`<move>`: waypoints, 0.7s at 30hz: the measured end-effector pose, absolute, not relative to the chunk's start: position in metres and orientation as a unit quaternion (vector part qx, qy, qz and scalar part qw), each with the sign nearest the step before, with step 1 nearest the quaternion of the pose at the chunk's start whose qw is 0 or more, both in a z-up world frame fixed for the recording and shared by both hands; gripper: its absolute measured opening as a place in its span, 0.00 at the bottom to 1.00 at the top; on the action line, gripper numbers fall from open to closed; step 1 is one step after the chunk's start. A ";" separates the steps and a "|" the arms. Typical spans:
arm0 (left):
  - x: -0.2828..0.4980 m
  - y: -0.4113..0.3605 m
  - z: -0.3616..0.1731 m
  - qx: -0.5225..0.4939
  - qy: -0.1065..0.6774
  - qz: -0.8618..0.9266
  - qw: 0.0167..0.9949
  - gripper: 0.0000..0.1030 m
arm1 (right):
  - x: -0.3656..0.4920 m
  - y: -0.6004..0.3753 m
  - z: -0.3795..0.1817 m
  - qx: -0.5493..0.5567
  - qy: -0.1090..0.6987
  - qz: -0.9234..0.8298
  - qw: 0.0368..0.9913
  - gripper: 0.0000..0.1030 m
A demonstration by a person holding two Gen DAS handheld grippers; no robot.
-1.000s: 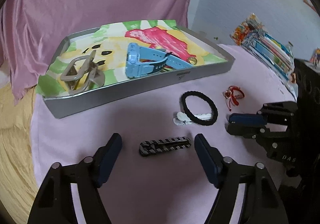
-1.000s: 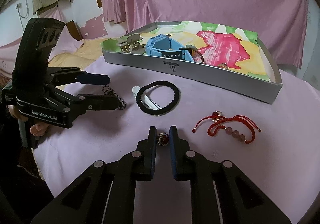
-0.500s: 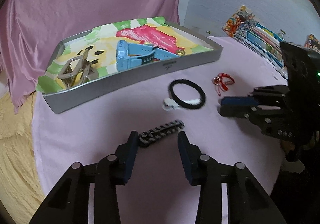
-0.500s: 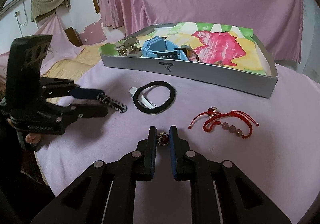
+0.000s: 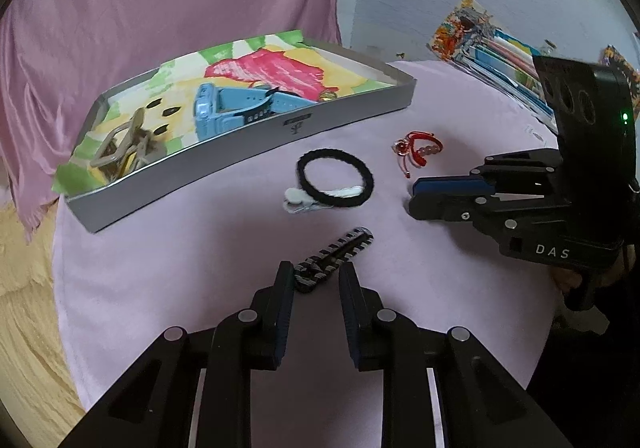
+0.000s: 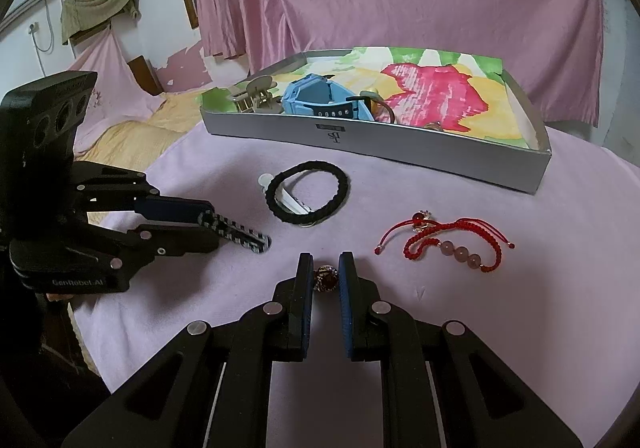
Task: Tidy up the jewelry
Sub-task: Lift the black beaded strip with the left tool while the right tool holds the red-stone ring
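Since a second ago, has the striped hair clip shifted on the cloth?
Yes. The striped hair clip has swung from lying level to slanting toward the black hair tie, as the left gripper closed around its end.

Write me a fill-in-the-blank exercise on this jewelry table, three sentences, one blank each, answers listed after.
1. The watch lying in the grey tray is ____ in colour.
2. The black hair tie lies on top of a ____ hair clip.
3. The bead bracelet on the tablecloth has a ____ cord.

Missing words: blue; white; red
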State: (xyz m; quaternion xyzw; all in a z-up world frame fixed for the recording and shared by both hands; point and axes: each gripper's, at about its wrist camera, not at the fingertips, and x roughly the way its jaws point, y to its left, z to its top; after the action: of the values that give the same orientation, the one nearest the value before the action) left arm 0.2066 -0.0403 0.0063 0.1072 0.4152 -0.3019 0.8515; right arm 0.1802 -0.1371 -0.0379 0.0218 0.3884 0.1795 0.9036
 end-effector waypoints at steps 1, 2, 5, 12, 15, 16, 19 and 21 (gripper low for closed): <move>0.206 -0.042 0.006 0.110 0.414 -0.303 0.851 0.20 | 0.180 -0.137 -0.038 0.023 0.388 0.180 0.904 0.11; 0.205 -0.044 0.007 0.113 0.413 -0.303 0.851 0.16 | 0.181 -0.138 -0.038 0.026 0.388 0.180 0.903 0.11; 0.202 -0.047 0.007 0.114 0.413 -0.298 0.853 0.15 | 0.181 -0.140 -0.038 0.031 0.385 0.180 0.905 0.11; 0.188 -0.046 0.006 0.084 0.410 -0.283 0.863 0.15 | 0.178 -0.141 -0.037 0.035 0.372 0.181 0.910 0.11; 0.184 -0.042 0.005 0.056 0.408 -0.277 0.868 0.15 | 0.174 -0.141 -0.034 0.032 0.357 0.180 0.916 0.11; 0.183 -0.041 0.005 0.045 0.406 -0.273 0.871 0.15 | 0.173 -0.141 -0.033 0.032 0.352 0.180 0.918 0.11; 0.184 -0.039 0.004 0.019 0.401 -0.264 0.877 0.15 | 0.169 -0.143 -0.031 0.032 0.339 0.179 0.923 0.11; 0.184 -0.038 0.006 0.007 0.392 -0.258 0.883 0.15 | 0.167 -0.144 -0.029 0.034 0.330 0.179 0.926 0.11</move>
State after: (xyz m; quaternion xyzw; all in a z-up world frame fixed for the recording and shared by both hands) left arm 0.1836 -0.0380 0.0060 0.0066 0.3925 -0.2577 0.8829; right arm 0.1666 -0.1438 -0.0290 0.0335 0.3302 0.1791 0.9262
